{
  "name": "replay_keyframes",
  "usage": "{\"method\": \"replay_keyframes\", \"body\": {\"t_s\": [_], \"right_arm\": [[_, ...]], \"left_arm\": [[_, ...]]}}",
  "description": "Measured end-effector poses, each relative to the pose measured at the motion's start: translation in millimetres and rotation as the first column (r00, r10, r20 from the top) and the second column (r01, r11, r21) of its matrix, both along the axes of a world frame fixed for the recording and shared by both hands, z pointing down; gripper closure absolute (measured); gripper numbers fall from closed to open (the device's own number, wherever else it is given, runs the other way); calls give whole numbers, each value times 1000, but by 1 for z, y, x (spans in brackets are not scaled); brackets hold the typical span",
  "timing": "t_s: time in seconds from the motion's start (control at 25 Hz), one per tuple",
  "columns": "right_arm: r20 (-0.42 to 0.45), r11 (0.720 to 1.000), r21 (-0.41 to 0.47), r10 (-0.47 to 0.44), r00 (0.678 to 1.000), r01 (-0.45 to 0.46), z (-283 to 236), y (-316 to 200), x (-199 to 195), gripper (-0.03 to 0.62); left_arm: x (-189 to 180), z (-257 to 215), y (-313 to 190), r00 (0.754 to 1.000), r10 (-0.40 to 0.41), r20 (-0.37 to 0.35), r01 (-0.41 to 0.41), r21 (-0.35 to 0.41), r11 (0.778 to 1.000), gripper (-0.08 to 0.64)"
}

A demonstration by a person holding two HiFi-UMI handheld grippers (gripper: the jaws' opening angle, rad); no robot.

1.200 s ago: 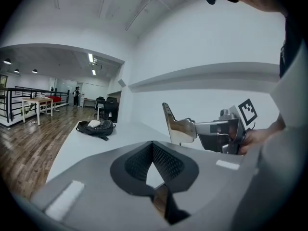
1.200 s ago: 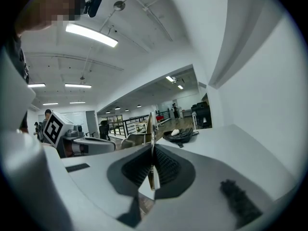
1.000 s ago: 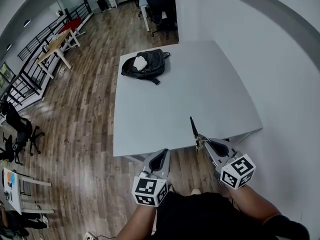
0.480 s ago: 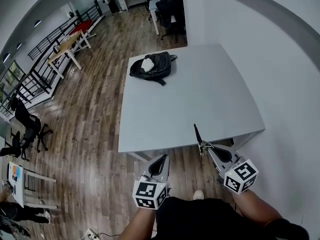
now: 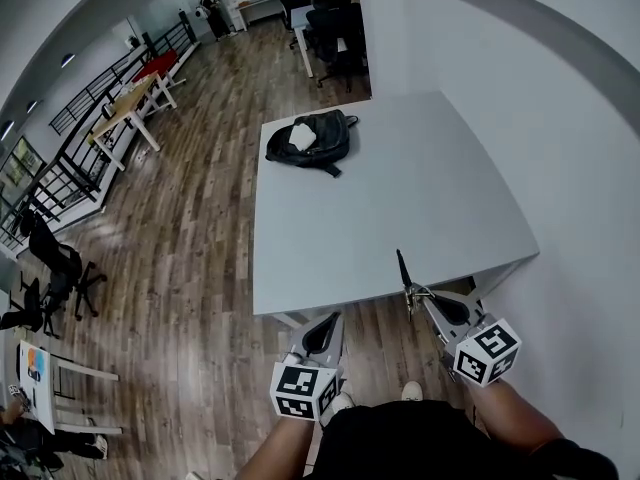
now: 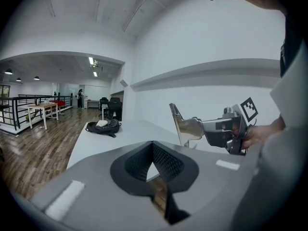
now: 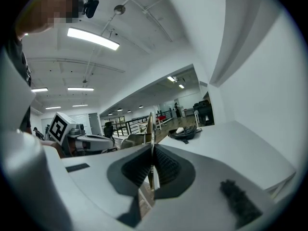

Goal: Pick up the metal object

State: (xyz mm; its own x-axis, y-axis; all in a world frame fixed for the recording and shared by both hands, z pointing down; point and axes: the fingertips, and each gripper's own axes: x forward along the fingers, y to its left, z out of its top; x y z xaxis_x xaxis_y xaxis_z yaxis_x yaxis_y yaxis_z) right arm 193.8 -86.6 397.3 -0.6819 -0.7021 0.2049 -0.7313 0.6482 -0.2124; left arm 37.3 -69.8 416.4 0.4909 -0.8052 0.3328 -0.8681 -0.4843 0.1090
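Note:
The metal object (image 5: 402,269), a thin flat shiny blade, sticks up out of my right gripper (image 5: 414,293), whose jaws are shut on its lower end. It hangs in the air over the front edge of the white table (image 5: 420,208). The right gripper view shows the blade (image 7: 150,127) edge-on between the pads. From the left gripper view it (image 6: 178,123) appears broadside, held by the right gripper (image 6: 191,128). My left gripper (image 5: 323,321) is held off the table's front edge over the floor, jaws together and holding nothing.
A black backpack (image 5: 312,140) with a white item on top lies at the table's far left corner. A white wall (image 5: 560,118) runs along the table's right side. Wooden floor (image 5: 190,248) lies to the left, with desks and office chairs (image 5: 40,268) farther off.
The view has shifted a little, and both grippers sit slightly lower and further right in the frame. The right gripper keeps its hold on the metal object.

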Motion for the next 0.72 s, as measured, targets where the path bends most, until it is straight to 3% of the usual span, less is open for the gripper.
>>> {"method": "replay_keyframes", "body": {"t_s": [0.28, 0.72], "right_arm": [[-21, 1000, 10, 11, 1000, -11, 1, 3, -30, 581], [-49, 999, 10, 41, 998, -41, 4, 1, -35, 582]], "left_arm": [[-27, 7, 3, 1000, 16, -8, -16, -8, 1000, 552], [-30, 7, -1, 999, 38, -31, -38, -2, 999, 552]]}}
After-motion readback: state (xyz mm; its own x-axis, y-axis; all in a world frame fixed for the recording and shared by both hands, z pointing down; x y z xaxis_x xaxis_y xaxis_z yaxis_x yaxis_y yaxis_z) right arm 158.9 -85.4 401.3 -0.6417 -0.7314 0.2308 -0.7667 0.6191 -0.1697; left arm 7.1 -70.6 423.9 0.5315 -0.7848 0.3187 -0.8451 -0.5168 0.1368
